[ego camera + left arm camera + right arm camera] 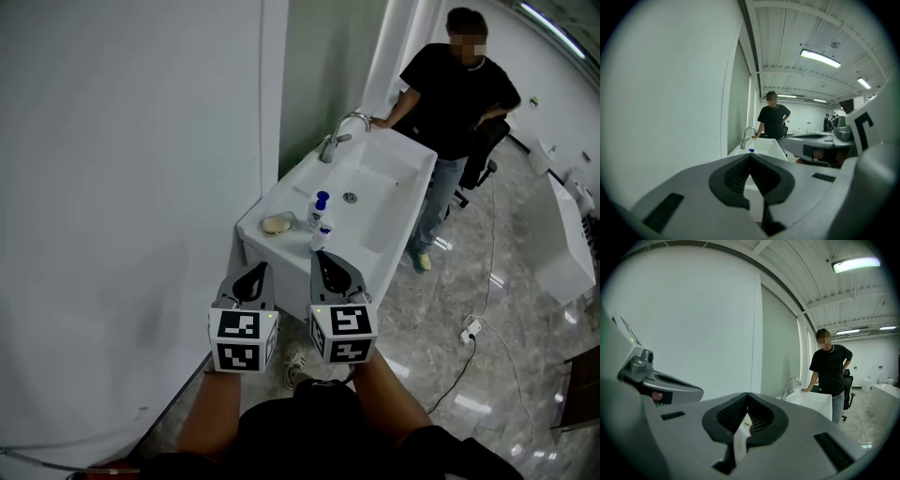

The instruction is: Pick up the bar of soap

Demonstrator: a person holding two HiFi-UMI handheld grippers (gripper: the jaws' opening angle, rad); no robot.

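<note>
Cubes with square markers cover my hands in the head view, so only my forearms show, cut off at the bottom edge. My left claw (262,267) is closed tip to tip with nothing in it, and its own view (750,155) shows the dark pads meeting at a point. My right claw (320,254) is closed and empty as well (747,393). Something pale and reddish shows through the slit lower between its pads, but I cannot make out what it is.

Both claws hang short of the white sink (398,192) and do not touch it. In both claw views my own claw bodies hide the sink's near end.

The soap (276,225) lies on the sink's near left corner, close to the wall (122,187). It is a small, pale tan, rounded lump, too small for finer detail. Just right of it stand a blue-capped bottle (320,208) and a smaller bottle (322,236), nearer me. The tap (339,134) rises at the far left rim.

Beyond, a person (455,84) in a black top leans a hand on the far end, with a chair (483,155) half hidden behind. A cable (478,319) trails across the floor (506,253).
</note>
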